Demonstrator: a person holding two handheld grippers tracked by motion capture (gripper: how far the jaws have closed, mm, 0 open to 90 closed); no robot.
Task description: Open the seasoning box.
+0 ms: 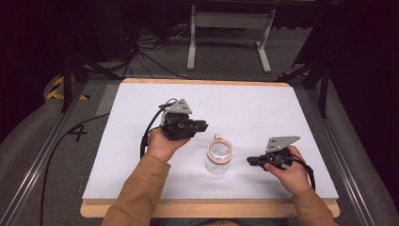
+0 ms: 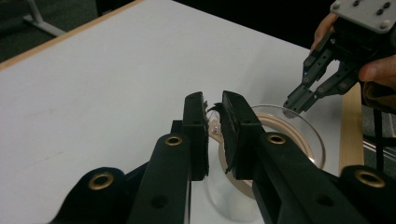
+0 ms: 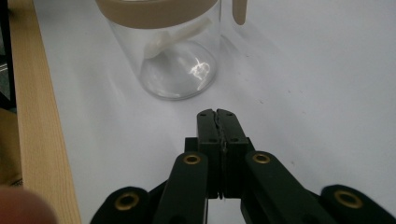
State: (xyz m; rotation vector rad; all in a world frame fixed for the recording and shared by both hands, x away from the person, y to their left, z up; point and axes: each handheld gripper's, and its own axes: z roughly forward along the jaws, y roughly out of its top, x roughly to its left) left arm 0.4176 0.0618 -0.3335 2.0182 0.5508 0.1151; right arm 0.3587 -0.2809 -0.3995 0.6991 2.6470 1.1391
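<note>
While the glass jar (image 1: 218, 157) is standing upright on the white tabletop (image 1: 141, 141), nearer the front edge than the back and about midway between the side edges, it is being flanked in the high view by both tools, apparently so that it can be approached from two sides. The left gripper (image 1: 202, 125) is being held just off its back-left, the right gripper (image 1: 251, 161) just off its right, neither touching it.

Seen from the left gripper view, the left gripper (image 2: 214, 108) is being carried above the jar's tan-banded rim (image 2: 280, 128) with its jaws narrowed to a slim gap; nothing is being squeezed between them, though a small pale tab at the rim is lying just behind the gap. The jar (image 2: 261, 186) is looking open-topped and empty. The right gripper (image 2: 293, 106) is being pointed at the far rim.

From the right gripper view, the right gripper (image 3: 216, 113) is being kept clenched on nothing, low and near the jar (image 3: 175, 60). A pale strip is being glimpsed inside the glass; whether it is contents or a reflection cannot be told.
</note>
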